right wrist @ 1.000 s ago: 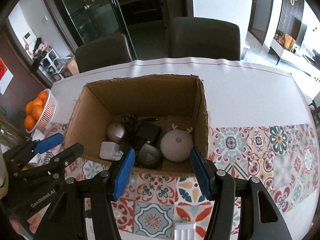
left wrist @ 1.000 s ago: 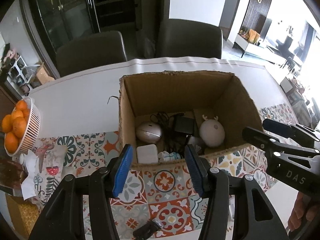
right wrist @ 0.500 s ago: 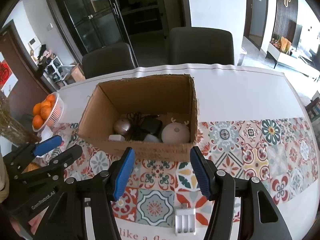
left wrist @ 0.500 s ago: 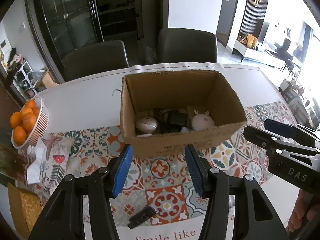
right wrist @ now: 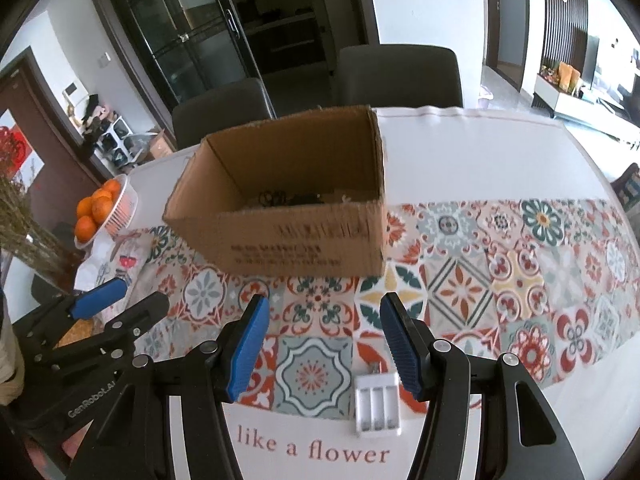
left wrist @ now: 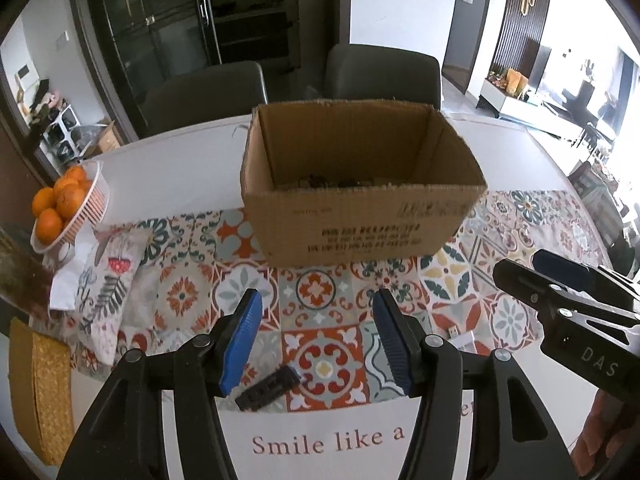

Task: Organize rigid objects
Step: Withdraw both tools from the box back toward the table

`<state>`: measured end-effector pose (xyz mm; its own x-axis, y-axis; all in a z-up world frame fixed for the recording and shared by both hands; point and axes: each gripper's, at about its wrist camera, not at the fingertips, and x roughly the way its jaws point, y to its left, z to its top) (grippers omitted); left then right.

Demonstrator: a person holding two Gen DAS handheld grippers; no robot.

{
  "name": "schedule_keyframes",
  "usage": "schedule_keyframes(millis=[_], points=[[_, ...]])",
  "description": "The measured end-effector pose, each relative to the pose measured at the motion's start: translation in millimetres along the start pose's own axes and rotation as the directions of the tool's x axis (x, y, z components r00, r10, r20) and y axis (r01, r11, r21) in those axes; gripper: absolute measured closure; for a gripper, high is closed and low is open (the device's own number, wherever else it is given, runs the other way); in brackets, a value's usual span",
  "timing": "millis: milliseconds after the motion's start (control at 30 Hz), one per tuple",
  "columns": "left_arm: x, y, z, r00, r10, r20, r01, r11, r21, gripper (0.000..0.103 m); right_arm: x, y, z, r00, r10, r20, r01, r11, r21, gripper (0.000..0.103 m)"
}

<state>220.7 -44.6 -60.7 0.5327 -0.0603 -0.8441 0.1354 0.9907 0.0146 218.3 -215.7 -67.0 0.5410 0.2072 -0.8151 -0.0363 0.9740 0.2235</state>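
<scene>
Brown cardboard box (left wrist: 360,216) on floral-tiled orange, teal, grey tablecloth (left wrist: 320,300).

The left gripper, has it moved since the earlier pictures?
Yes. The left gripper has pulled back toward the person: the cardboard box now sits farther off, its contents nearly hidden, and the black object has come into view.
</scene>
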Motion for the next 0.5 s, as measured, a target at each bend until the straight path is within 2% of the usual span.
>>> schedule_keyframes(millis=[333, 433, 500], points=[[-1, 2, -44, 0.998, 0.068, 0.004, -0.067, 0.995, -0.080, 0.045, 2, -9, -42, 1.000, -0.010, 0.021, 0.009, 0.999, 0.045, 0.043], [-1, 3, -56, 0.996, 0.092, 0.014, -0.090, 0.991, -0.103, 0.037, 2, -10, -53, 0.999, -0.010, 0.030, 0.009, 0.998, 0.056, 0.043], [-2, 3, -63, 0.995, 0.102, 0.024, -0.098, 0.988, -0.121, 0.037, 1, -10, -59, 0.999, -0.025, 0.049, 0.022, 0.998, 0.053, 0.042]])
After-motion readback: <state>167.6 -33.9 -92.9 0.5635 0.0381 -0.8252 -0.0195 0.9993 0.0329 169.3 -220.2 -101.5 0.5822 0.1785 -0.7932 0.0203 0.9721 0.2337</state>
